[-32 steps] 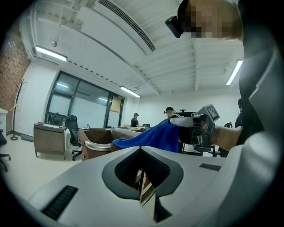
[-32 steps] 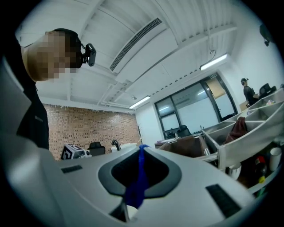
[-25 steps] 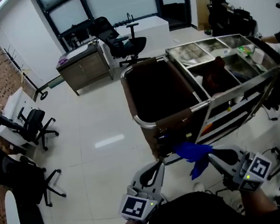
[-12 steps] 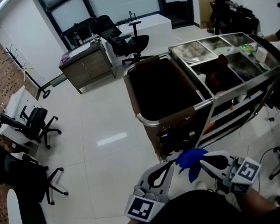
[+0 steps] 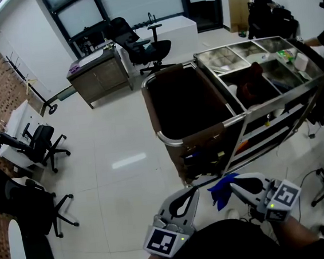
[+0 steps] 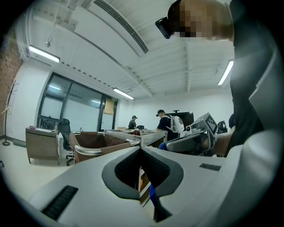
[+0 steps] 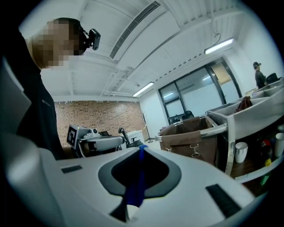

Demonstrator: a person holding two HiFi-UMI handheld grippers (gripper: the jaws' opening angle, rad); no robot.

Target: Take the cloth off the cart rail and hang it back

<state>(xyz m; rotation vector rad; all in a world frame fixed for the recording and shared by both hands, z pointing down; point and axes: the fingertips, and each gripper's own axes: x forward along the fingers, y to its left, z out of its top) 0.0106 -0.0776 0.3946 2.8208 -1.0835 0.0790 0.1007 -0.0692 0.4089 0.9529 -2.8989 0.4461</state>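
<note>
The right gripper [image 5: 234,183] pinches the blue cloth [image 5: 220,189] in front of the cart [image 5: 173,141]. Just beside it, the left gripper [image 5: 190,194] has its jaws pressed together, empty.

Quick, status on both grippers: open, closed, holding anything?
Left gripper: closed, nothing gripped.
Right gripper: closed on the cloth.

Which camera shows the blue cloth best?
The head view: the blue cloth hangs whole from the right tongs, near the cart. The right gripper view shows only a pinched blue strip. The left gripper view shows just a blue sliver.
</note>
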